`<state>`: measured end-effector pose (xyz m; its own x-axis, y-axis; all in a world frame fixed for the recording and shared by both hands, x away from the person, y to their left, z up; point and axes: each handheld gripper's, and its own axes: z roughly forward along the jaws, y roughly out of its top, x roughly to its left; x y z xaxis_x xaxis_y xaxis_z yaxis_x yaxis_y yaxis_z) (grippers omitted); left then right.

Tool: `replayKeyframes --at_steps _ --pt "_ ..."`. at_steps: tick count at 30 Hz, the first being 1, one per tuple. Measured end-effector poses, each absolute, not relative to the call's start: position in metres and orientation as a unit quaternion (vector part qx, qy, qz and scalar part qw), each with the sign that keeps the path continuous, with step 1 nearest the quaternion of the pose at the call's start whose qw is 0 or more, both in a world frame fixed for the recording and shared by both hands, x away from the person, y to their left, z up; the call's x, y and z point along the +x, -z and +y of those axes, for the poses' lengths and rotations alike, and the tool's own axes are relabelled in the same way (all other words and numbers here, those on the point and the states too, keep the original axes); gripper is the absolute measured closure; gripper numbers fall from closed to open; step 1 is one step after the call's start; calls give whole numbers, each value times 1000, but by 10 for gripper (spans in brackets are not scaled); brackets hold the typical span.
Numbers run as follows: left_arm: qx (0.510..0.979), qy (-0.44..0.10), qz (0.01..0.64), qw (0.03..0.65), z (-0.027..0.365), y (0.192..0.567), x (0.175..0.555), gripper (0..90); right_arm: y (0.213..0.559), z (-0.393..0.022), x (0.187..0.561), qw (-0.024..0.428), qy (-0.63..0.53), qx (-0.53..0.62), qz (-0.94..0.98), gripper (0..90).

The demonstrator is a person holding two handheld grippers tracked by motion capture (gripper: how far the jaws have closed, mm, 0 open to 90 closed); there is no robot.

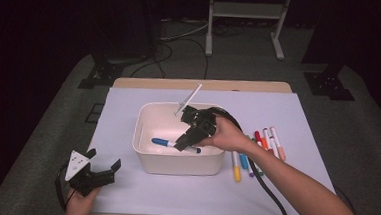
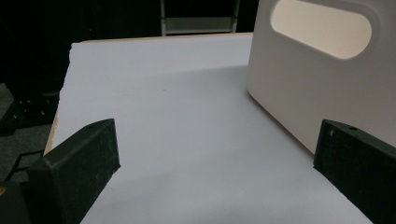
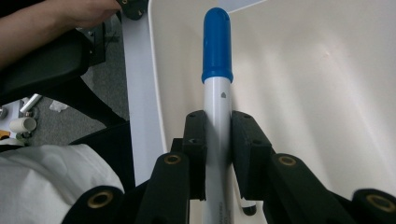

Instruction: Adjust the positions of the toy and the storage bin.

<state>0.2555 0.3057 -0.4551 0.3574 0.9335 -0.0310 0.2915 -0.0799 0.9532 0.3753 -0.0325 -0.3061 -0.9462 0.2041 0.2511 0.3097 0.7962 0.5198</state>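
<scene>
- The blue marker (image 3: 217, 88) was pinched by the right hand-held gripper (image 3: 218, 140), low inside the white bin (image 1: 144, 157), near its wall.
- The left hand-held gripper (image 1: 103, 166) was held spread wide over bare bench (image 2: 187, 116), just beside the bin's outer corner.

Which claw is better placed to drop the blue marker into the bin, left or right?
Right. The right claw is shut on the blue marker and already inside the white bin. The left claw sits open on the table, outside the bin's near left corner, holding nothing.

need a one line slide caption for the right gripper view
Right gripper fingers shut on a blue-capped marker, holding it inside the white bin.
</scene>
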Motion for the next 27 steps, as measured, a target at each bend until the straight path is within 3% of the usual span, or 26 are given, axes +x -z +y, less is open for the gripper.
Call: replayKeyframes --at_steps 27 --pt "659 -322 465 497 307 455 256 0 346 -5 389 100 226 -129 -960 750"
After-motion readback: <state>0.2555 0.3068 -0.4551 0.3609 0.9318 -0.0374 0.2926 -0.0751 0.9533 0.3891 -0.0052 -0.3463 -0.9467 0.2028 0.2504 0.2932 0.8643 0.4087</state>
